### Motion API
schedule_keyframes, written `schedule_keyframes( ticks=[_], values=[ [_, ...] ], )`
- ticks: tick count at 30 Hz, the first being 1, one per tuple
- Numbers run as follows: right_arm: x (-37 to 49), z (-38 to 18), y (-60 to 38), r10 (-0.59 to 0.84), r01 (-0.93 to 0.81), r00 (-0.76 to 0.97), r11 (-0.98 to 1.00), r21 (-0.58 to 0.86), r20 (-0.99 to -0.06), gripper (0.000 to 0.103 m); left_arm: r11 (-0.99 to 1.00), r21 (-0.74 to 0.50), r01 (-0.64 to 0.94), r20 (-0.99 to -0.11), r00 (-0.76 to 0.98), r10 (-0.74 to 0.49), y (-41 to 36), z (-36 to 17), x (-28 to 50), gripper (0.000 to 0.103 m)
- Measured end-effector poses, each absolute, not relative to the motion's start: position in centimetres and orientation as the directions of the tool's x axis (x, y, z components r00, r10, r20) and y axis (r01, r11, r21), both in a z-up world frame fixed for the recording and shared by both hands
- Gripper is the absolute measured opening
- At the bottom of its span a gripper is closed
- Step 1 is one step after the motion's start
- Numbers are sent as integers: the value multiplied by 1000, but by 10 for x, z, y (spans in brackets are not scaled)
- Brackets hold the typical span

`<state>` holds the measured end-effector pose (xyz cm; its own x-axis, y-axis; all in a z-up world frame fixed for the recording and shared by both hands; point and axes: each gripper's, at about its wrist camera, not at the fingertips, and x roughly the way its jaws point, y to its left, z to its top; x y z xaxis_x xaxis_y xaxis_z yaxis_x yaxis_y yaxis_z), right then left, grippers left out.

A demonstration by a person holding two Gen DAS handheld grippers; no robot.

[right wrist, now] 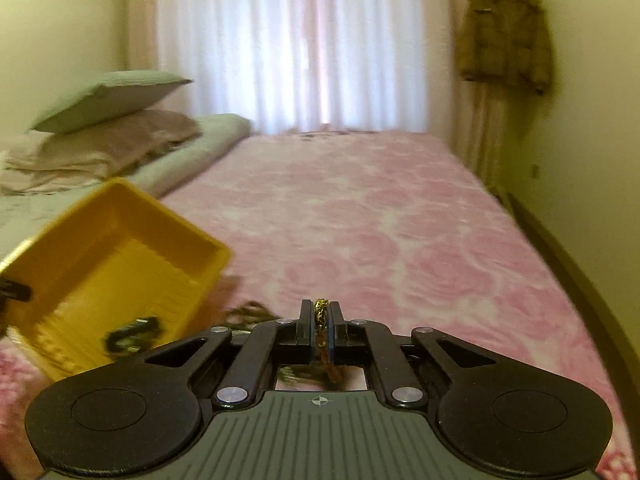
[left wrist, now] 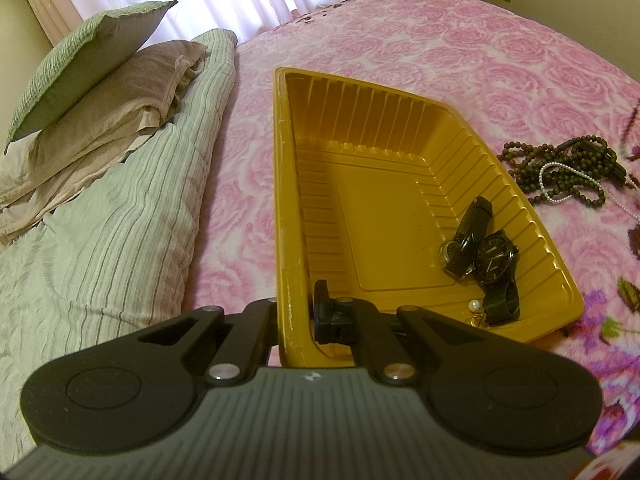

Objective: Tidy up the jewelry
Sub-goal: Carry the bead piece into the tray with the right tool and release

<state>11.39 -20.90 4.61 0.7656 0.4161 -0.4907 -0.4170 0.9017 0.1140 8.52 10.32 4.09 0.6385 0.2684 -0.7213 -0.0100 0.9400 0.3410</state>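
Observation:
A yellow ribbed plastic tray (left wrist: 288, 184) lies on the pink rose bedspread. My left gripper (left wrist: 294, 312) is shut on the tray's near left wall, one finger inside, one outside. In the tray lie two black watches (left wrist: 494, 260) and a small pearl earring (left wrist: 474, 305). Dark bead necklaces (left wrist: 568, 168) with a thin pearl string lie on the bed right of the tray. My right gripper (right wrist: 321, 320) is shut on a gold chain (right wrist: 321, 307), held above the bed right of the tray (right wrist: 168, 228); the chain's tail hangs below the fingers. This view is blurred.
Stacked pillows (left wrist: 100, 80) and a striped folded quilt (left wrist: 120, 220) lie left of the tray. White curtains (right wrist: 304, 40) hang behind the bed. A brown coat (right wrist: 504, 36) hangs on the right wall. Pink bedspread (right wrist: 380, 220) stretches ahead.

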Motion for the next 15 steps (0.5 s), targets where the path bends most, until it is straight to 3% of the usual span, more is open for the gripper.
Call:
schedule_keyframes(
  ticks=[8,15],
  values=[
    [115,55,-142,628,-603,600,762,236,-495,5,943,334,-9,-723,639,262,105,40,86,3],
    [110,44,-91,680,-690,503,688,226,-534,5,944,329,-7,-724,640,258,106,39,86,3]
  ],
)
